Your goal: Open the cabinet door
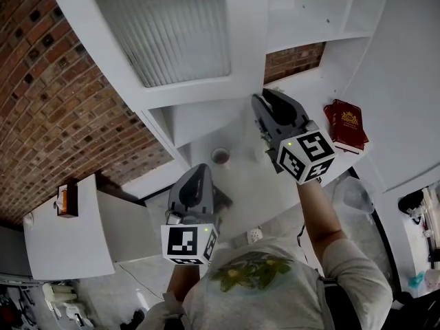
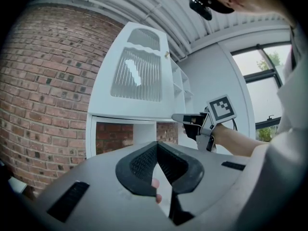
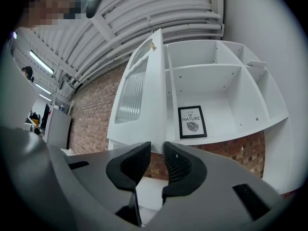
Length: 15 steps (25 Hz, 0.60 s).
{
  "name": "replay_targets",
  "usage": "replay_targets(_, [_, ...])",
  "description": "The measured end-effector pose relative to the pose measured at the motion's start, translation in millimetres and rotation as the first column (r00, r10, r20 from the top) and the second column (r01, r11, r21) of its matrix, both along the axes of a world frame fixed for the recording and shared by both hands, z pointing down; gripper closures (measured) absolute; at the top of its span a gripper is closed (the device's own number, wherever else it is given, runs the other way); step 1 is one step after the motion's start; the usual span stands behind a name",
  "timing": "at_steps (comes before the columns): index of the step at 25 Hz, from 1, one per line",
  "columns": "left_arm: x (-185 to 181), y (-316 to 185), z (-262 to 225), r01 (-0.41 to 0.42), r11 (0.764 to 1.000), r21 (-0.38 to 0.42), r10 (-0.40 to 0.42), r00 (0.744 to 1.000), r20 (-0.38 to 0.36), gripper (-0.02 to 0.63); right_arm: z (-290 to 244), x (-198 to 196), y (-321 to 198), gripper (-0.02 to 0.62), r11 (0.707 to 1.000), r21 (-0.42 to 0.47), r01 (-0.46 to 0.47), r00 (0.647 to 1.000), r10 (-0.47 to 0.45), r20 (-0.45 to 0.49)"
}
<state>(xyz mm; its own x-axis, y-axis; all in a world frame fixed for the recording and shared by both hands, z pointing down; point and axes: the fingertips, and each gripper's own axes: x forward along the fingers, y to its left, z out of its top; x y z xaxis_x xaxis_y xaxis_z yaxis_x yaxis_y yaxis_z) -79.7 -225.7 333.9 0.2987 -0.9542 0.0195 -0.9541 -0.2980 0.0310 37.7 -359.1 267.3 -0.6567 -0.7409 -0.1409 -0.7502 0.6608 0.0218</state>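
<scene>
The white cabinet door with its ribbed glass pane stands swung out from the cabinet, whose shelves are exposed. My right gripper reaches up to the door's lower free corner. In the right gripper view its jaws stand a little apart, with the door's bottom edge showing in the gap; whether the pads touch it I cannot tell. The left gripper view shows that gripper at the same corner of the door. My left gripper hangs lower and to the left, shut and holding nothing.
A small knob sits high on the door's edge. A framed leaf print stands on a shelf, and a red book lies on another. A small cup sits on the counter below. A brick wall is behind.
</scene>
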Motion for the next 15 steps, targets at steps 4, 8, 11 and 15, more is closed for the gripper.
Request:
replay_targets(4, [-1, 6, -1, -0.011, 1.000, 0.000, 0.011, 1.000, 0.003, 0.596, 0, 0, 9, 0.503, 1.000, 0.003, -0.011, 1.000, 0.011, 0.005])
replay_targets(8, [1, 12, -1, -0.027, 1.000, -0.003, 0.027, 1.000, 0.003, 0.595, -1, 2, 20, 0.509, 1.000, 0.011, -0.023, 1.000, 0.023, 0.005])
replay_targets(11, [3, 16, -1, -0.041, 0.999, -0.002, 0.041, 0.999, 0.003, 0.595, -1, 2, 28, 0.512, 0.999, 0.018, -0.036, 0.999, 0.036, 0.000])
replay_targets(15, [5, 20, -2, -0.055, 0.998, 0.002, 0.055, 0.998, 0.005, 0.596, -1, 2, 37, 0.514, 0.998, 0.030, -0.058, 0.998, 0.059, -0.008])
